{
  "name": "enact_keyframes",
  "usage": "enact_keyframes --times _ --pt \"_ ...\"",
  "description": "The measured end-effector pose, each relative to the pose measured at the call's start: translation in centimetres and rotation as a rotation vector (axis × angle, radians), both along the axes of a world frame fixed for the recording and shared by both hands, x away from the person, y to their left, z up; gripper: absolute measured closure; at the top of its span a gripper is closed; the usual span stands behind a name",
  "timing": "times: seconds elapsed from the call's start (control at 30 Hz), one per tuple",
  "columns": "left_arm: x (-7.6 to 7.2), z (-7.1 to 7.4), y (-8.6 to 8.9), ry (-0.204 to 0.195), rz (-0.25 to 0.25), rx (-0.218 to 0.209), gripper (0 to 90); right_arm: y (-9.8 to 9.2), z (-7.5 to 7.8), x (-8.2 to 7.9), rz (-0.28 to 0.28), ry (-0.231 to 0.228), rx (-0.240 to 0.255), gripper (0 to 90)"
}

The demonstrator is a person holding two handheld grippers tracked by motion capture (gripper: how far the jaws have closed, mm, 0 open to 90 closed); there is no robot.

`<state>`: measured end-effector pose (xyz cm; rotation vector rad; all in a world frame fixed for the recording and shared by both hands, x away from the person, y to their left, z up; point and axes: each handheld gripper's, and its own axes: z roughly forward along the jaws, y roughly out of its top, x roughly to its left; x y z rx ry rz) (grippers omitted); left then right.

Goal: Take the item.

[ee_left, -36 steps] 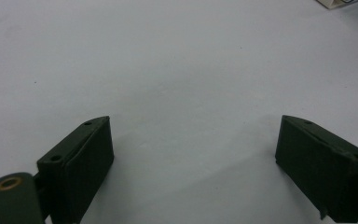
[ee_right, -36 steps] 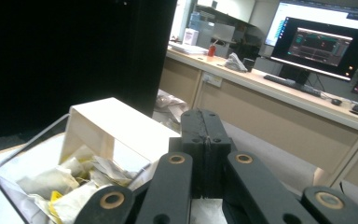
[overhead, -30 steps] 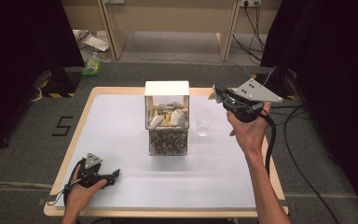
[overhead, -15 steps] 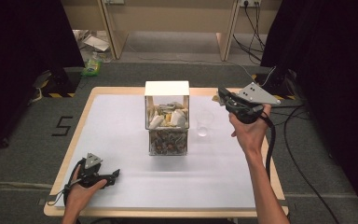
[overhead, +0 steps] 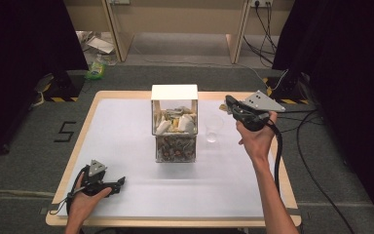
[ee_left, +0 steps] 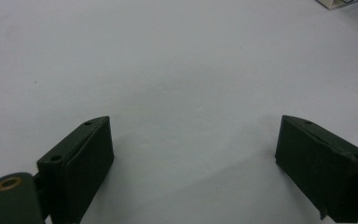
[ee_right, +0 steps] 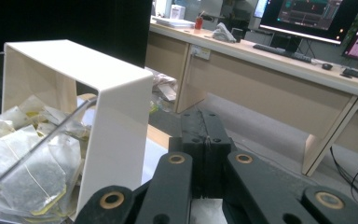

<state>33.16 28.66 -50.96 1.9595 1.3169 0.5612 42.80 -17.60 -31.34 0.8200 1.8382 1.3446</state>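
Left hand-held gripper (overhead: 118,183) rests on white table (overhead: 126,131).

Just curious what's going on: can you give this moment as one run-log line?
right gripper: shut, beside cup | left gripper: open, on table | tea-bag box: untouched

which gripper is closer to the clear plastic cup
The right. The right gripper hangs just beyond and right of the clear plastic cup, jaws shut. The left gripper rests open at the table's near left corner, far from it.
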Motion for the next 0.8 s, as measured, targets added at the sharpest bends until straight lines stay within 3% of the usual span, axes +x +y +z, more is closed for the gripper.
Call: enact_keyframes --times 0.8 --pt "0.0 0.0 0.0 0.000 0.000 0.000 10.3 1.0 -2.6 1.7 -0.002 0.037 -0.015 90.0"
